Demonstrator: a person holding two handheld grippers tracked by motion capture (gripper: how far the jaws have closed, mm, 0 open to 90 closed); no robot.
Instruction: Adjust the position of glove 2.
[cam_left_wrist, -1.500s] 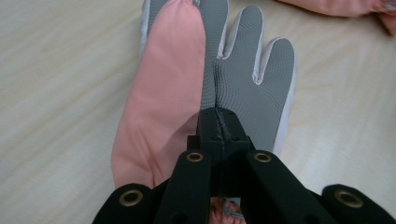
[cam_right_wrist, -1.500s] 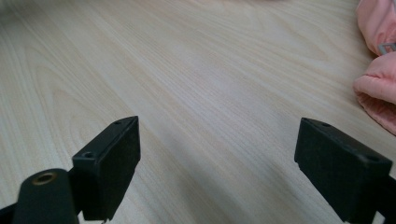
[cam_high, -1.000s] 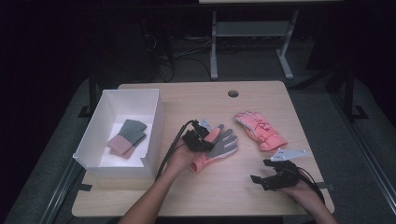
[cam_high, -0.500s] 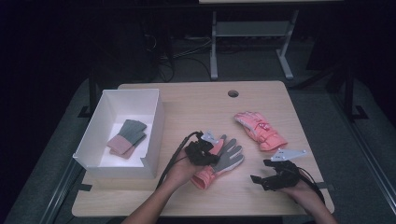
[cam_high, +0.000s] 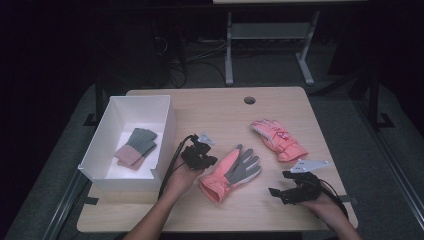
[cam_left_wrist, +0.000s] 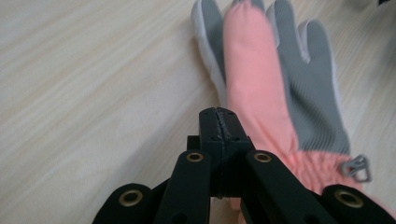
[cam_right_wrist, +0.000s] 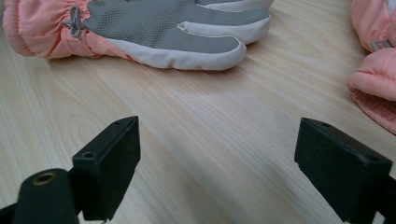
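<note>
Nearest, right claw (cam_high: 278, 192) resting on the desk (cam_high: 210, 107), jaws wide apart, nothing between. Left claw (cam_high: 212, 161) closed tight and empty, just beside the palm-up pink and grey glove (cam_high: 231, 173) at mid-desk. Farther back, second pink glove (cam_high: 278, 140).

Two pink gloves (cam_high: 231, 173) (cam_high: 278, 140) lie on the table, a third glove (cam_high: 135, 146) (grey-cuffed) in one box (cam_high: 100, 150).

- The room was dark, lit mainly over a light wooden table (cam_high: 210, 107).
- Grey floor (cam_high: 360, 125) surrounded it.
- A metal stand (cam_high: 270, 35) and cables (cam_high: 185, 70) stood beyond the far edge.
</note>
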